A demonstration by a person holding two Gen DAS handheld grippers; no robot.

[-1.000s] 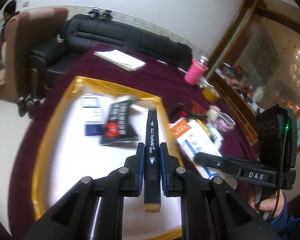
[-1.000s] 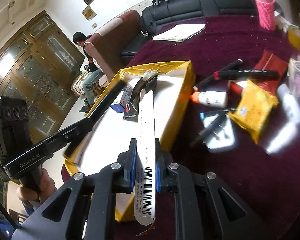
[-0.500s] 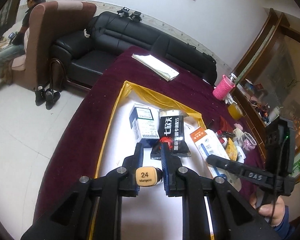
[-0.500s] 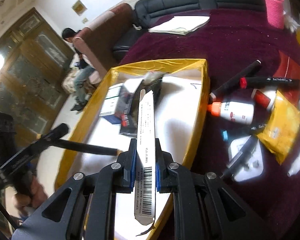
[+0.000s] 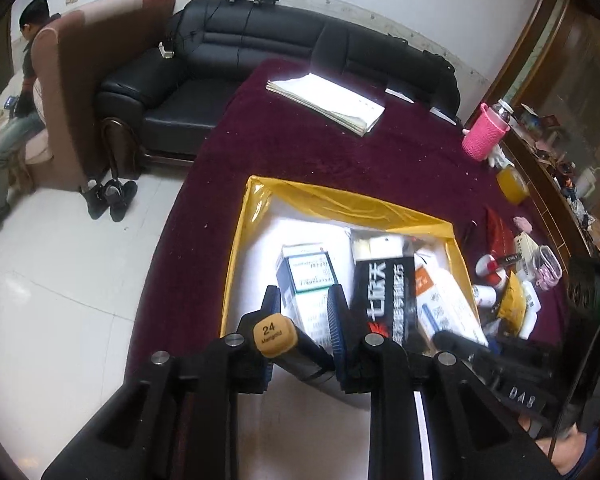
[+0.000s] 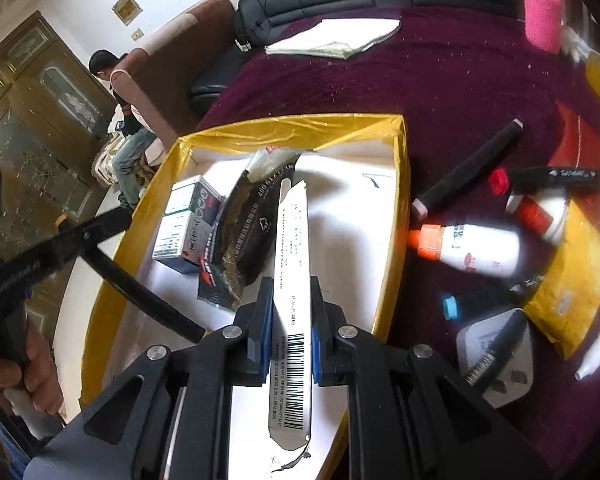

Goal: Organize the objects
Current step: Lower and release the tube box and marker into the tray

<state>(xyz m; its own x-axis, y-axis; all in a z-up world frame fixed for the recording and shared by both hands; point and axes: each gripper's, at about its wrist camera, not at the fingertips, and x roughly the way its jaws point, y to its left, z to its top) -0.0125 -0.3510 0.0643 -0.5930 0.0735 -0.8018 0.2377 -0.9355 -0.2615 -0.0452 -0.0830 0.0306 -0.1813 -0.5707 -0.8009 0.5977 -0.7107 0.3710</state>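
A yellow-rimmed box [image 5: 340, 196] [image 6: 300, 128] with a white floor holds a blue-and-white carton [image 5: 306, 280] [image 6: 184, 220] and a black packet [image 5: 384, 292] [image 6: 240, 240]. My left gripper [image 5: 304, 308] [image 6: 88, 236] hovers over the box's near left part. Its jaws are opening, and a black marker [image 5: 274, 338] [image 6: 148, 296] with a marigold cap lies slanted and loose between them. My right gripper [image 6: 292, 292] [image 5: 448, 338] is shut on a long white carton [image 6: 292, 260] [image 5: 440, 304] with a barcode, held over the box's right side.
On the maroon tablecloth [image 6: 440, 80] right of the box lie black markers [image 6: 468, 168], an orange-capped white bottle [image 6: 476, 248], a yellow packet [image 6: 572, 276] and a white plug [image 6: 496, 352]. Papers [image 5: 328, 100] and a pink cup [image 5: 484, 136] sit farther back. A person [image 5: 16, 120] sits left.
The left gripper swung over the box and tipped down. The marker went from lengthwise to cap-end toward me, and now leans in wider jaws. The right gripper carried its carton farther over the box.
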